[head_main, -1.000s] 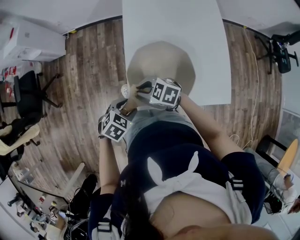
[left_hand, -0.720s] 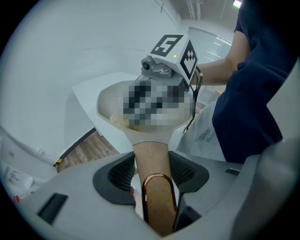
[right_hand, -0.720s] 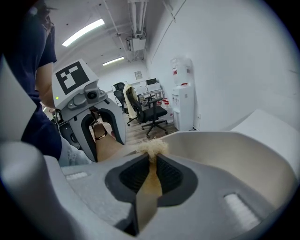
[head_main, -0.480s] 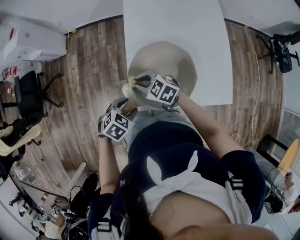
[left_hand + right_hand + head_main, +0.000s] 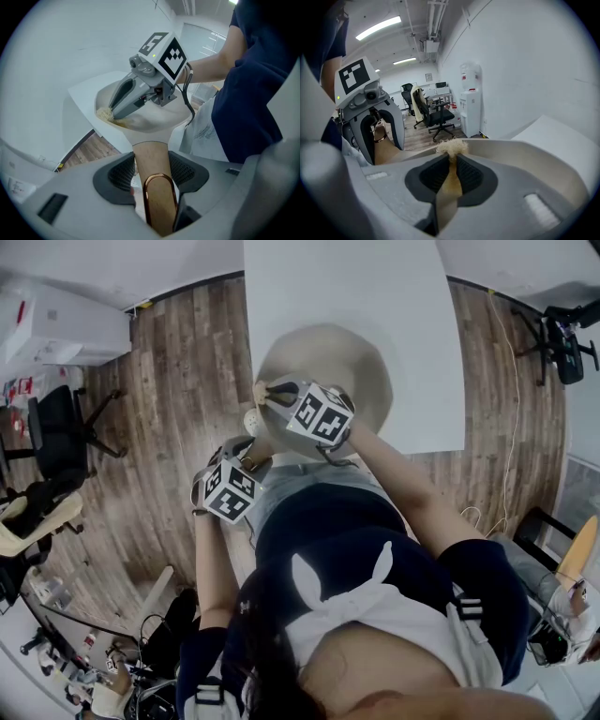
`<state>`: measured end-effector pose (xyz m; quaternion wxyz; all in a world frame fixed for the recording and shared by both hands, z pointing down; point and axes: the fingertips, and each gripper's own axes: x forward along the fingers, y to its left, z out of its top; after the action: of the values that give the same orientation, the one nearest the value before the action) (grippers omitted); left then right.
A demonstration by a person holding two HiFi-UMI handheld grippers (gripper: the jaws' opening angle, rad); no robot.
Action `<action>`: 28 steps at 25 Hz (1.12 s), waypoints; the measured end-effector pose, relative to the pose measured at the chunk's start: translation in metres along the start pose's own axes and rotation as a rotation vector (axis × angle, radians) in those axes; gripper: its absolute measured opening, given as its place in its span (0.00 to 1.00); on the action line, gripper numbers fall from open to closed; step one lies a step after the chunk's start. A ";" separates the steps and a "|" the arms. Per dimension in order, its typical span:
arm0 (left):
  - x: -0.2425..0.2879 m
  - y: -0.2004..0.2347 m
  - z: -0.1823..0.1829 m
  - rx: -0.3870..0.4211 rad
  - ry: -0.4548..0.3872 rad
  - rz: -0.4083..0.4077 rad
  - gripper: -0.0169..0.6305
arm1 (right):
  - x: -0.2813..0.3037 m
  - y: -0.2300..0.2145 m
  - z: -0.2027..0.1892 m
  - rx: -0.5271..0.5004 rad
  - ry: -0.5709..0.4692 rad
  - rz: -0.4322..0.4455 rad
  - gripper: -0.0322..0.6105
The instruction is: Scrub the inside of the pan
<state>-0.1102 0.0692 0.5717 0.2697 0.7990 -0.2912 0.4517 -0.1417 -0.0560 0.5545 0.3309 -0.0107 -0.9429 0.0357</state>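
Head view: beige pan [image 5: 328, 357] sat on the near edge of the white table [image 5: 347, 277], at 12 o'clock from the person's body, its near rim hanging out over the wood floor [image 5: 178, 381]

Left gripper [image 5: 246, 454] was at the pan's 7 o'clock, marker cube toward the camera. In the left gripper view its jaws were pinching the pan's wooden handle [image 5: 151, 159], with a dark pad tight against each side; a copper hanging loop [image 5: 159, 197] on the handle end lay nearest the camera. The handle ran up to 12 o'clock into the pan bowl [image 5: 150, 121]

Right gripper [image 5: 267, 393] reached into the pan over its 8 o'clock side, pointing toward 9 o'clock in the head view. In the right gripper view the jaws were nearly together, clamped on the flat tan stem of a scrubber [image 5: 450, 180], and its pale fibre tuft [image 5: 451, 147] stuck out just past the tips. From the left gripper view the right gripper [image 5: 112, 111] angled down to 7 o'clock, with the tuft [image 5: 104, 113] on the pan's inner wall near the left rim. Brownish smears showed on the inside just beside the tuft

Right gripper view also caught the left gripper [image 5: 375, 126] at 9 o'clock, the pan rim [image 5: 525, 152] at 3 o'clock, a black office chair [image 5: 438, 117] and a white water dispenser [image 5: 469, 101] at 12 o'clock
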 end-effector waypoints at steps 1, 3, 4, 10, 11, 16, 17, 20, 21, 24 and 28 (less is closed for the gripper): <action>0.000 0.001 0.000 0.005 0.004 -0.003 0.37 | 0.001 -0.002 0.000 0.001 0.000 -0.003 0.12; 0.000 0.004 0.000 0.014 0.014 -0.006 0.37 | 0.002 -0.007 0.000 0.002 0.002 -0.013 0.12; 0.000 0.005 0.000 0.019 0.019 -0.006 0.37 | 0.003 -0.010 0.000 0.002 0.005 -0.020 0.12; -0.001 0.005 0.002 0.033 0.033 -0.019 0.37 | 0.004 -0.023 -0.006 0.016 0.038 -0.060 0.12; -0.002 0.005 0.002 0.034 0.035 -0.021 0.37 | 0.003 -0.025 -0.006 0.017 0.038 -0.063 0.12; -0.001 0.008 0.001 0.041 0.042 -0.027 0.37 | 0.005 -0.029 -0.007 -0.024 0.055 -0.067 0.12; -0.001 0.008 0.001 0.039 0.042 -0.027 0.37 | 0.005 -0.029 -0.007 -0.035 0.059 -0.065 0.12; -0.001 0.008 0.001 0.038 0.042 -0.027 0.37 | 0.005 -0.032 -0.006 -0.041 0.061 -0.065 0.12; -0.001 0.009 0.001 0.038 0.043 -0.027 0.37 | 0.005 -0.034 -0.005 -0.033 0.058 -0.068 0.12; -0.001 0.011 0.001 0.043 0.047 -0.029 0.37 | 0.004 -0.045 -0.003 0.003 0.047 -0.080 0.12; -0.001 0.011 0.000 0.050 0.050 -0.034 0.37 | 0.000 -0.055 0.000 0.014 0.038 -0.110 0.12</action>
<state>-0.1185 0.0623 0.5722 0.2644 0.7988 -0.2595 0.4741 -0.1417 -0.1105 0.5584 0.3504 0.0430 -0.9353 0.0236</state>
